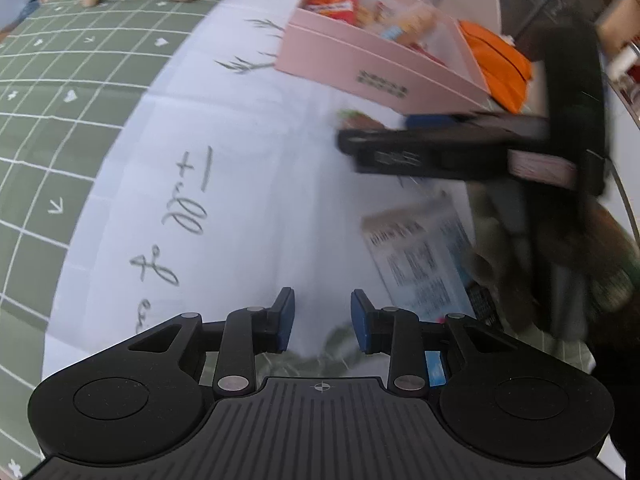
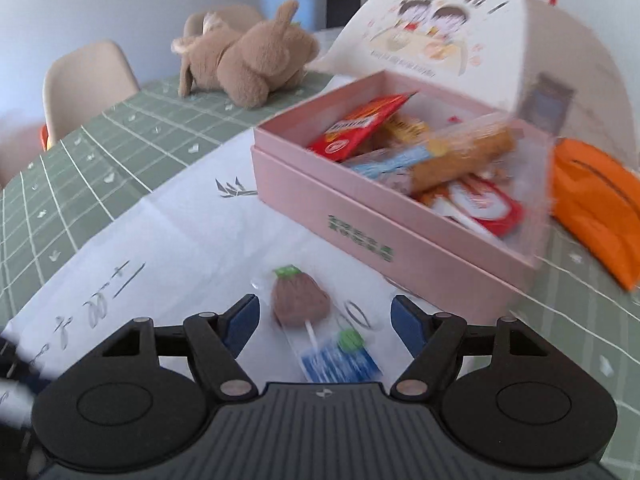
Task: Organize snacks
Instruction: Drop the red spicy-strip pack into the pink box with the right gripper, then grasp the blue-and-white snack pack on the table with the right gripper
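Observation:
A brown lollipop [image 2: 298, 300] in a clear wrapper with a blue label lies on the white paper sheet [image 2: 192, 240], just in front of the pink snack box [image 2: 360, 216]. My right gripper [image 2: 324, 316] is open and straddles the lollipop, its blue pads clear of it on both sides. The box holds several packets, among them a red one [image 2: 360, 128]. In the left wrist view my left gripper [image 1: 323, 312] hangs over the paper with a narrow gap and nothing between its pads. The right gripper [image 1: 440, 148] shows there as a blurred black shape, with a white and blue packet [image 1: 420, 256] lying near it.
The box's printed lid [image 2: 440, 28] stands upright behind it. An orange pouch [image 2: 592, 200] lies to the right of the box. A brown plush toy [image 2: 248, 64] rests at the far side of the green checked tablecloth [image 2: 80, 168]. A beige chair [image 2: 88, 80] stands beyond.

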Action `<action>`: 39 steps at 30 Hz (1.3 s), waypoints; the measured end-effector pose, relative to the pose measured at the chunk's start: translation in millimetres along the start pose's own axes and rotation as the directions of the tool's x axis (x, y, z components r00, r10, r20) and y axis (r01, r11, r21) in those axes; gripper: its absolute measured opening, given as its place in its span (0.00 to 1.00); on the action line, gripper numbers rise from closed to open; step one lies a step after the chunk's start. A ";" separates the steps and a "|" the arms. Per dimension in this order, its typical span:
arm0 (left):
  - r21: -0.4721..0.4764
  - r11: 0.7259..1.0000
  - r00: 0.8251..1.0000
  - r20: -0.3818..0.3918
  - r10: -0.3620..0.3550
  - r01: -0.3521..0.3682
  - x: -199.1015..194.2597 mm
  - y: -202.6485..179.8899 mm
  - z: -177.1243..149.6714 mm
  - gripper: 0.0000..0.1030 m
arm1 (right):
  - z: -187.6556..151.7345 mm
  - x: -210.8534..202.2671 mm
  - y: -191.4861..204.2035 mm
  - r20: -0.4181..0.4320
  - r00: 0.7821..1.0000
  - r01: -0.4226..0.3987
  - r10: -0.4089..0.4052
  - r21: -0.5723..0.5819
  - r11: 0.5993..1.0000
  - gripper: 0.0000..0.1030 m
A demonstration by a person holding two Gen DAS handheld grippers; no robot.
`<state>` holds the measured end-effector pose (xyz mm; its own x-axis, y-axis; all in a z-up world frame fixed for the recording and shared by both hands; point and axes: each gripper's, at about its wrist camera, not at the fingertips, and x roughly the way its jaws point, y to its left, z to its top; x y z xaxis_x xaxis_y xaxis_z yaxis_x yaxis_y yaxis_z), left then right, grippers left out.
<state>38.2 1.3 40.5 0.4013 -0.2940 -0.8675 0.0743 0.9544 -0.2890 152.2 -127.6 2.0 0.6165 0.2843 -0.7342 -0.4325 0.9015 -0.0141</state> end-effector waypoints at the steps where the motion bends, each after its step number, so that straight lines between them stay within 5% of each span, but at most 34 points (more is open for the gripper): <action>1: 0.010 1.000 1.000 -0.002 -0.003 0.003 -1.5 -1.6 -1.6 0.33 | 0.3 2.8 2.7 -0.001 1.000 -0.001 0.001 -0.008 1.000 0.63; 3: 0.027 1.000 1.000 0.000 -0.001 0.001 -4.5 -5.0 -3.7 0.33 | -1.6 0.1 6.9 0.004 1.000 -0.015 0.015 -0.019 1.000 0.44; 5: 0.044 0.999 1.000 0.006 -0.004 0.003 -5.8 -10.1 -3.8 0.33 | -7.7 -7.0 8.8 -0.004 1.000 0.003 -0.003 -0.042 0.999 0.37; 14: 0.238 0.971 1.000 -0.003 -0.028 0.028 5.9 -66.1 -6.8 0.34 | -65.5 -58.9 -33.3 -0.017 0.992 0.123 -0.123 -0.004 0.992 0.37; 22: 0.185 0.982 0.999 0.030 -0.028 0.022 5.9 -68.4 -7.4 0.33 | -118.1 -107.0 -51.9 -0.005 0.982 0.188 -0.189 0.112 0.976 0.60; 26: 0.117 0.993 0.999 0.054 0.000 -0.007 1.0 -51.1 -2.8 0.33 | -133.9 -117.5 -35.6 0.011 0.983 0.178 -0.181 0.136 0.975 0.61; 36: 0.142 0.990 0.999 0.042 0.014 -0.020 -10.8 -55.9 -4.2 0.34 | -121.6 -115.9 -0.4 0.063 0.995 0.065 -0.073 0.113 0.991 0.63; 39: 0.136 0.991 0.999 0.029 0.015 -0.019 -6.8 -54.6 -5.3 0.34 | -122.9 -132.1 -13.3 0.033 0.999 -0.030 0.026 0.097 0.995 0.73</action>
<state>26.6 -49.1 60.1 0.4284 -0.2780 -0.8598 0.1904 0.9579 -0.2149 -4.3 -217.2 15.8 0.6264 0.3188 -0.7113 -0.3844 0.9202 0.0738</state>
